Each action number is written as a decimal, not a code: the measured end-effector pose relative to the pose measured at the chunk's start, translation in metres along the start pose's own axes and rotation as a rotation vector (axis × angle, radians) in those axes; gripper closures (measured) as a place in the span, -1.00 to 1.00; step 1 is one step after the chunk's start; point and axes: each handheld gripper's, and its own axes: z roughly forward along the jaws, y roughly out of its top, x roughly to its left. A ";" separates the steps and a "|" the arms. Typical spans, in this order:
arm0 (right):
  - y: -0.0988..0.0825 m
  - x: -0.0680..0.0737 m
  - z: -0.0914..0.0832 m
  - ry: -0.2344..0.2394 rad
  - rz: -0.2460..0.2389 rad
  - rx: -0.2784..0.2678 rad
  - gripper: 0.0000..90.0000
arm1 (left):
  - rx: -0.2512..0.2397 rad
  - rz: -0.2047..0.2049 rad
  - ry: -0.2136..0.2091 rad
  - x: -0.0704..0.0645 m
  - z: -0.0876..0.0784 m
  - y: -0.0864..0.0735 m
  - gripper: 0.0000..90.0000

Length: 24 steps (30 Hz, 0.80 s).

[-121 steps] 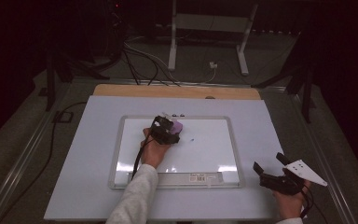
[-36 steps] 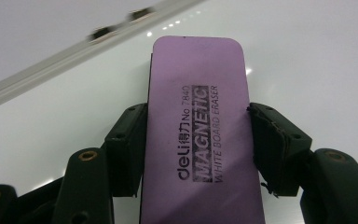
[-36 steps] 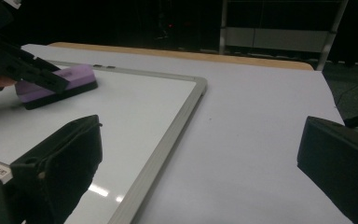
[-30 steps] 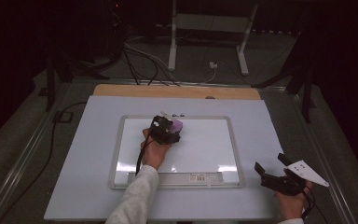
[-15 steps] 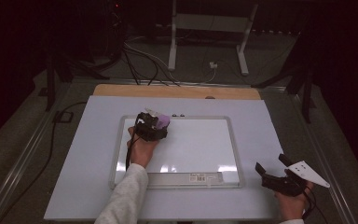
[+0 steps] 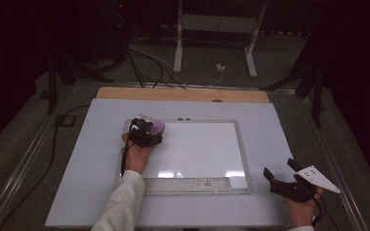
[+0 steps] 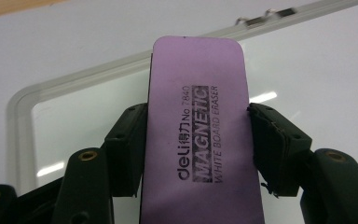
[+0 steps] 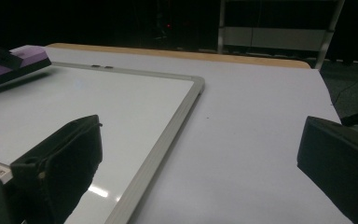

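A purple magnetic whiteboard eraser (image 7: 198, 135) is clamped between the jaws of my left gripper (image 6: 147, 131); its end pokes out toward the board's far left corner (image 6: 158, 126). It hovers over the whiteboard (image 6: 197, 154), a white board with a silver frame lying flat on the table. Off to the left in the right gripper view the eraser (image 8: 11, 63) sits just above the board (image 8: 88, 102). My right gripper (image 6: 282, 178) rests off the board's near right corner, its jaws wide apart with nothing between them (image 8: 200, 158).
The board lies on a pale blue-white table top (image 6: 279, 130) with a wooden strip (image 6: 183, 94) along the far edge. A label strip (image 6: 207, 183) runs along the board's near frame. Cables and a metal stand (image 6: 217, 29) are on the dark floor beyond.
My left gripper has slid the eraser leftward across the top of the board, from near the middle to the far left corner. The right gripper has stayed put.
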 end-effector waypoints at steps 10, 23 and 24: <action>0.000 0.001 0.000 0.001 -0.002 0.001 -0.99 | 0.018 -0.045 0.043 0.023 -0.003 -0.009 -0.07; 0.000 0.001 0.001 0.003 -0.003 0.004 -0.99 | 0.031 -0.072 0.074 0.033 -0.002 -0.023 -0.07; 0.000 0.001 0.001 0.004 -0.003 0.004 -0.99 | 0.025 -0.076 0.072 0.033 -0.002 -0.024 -0.07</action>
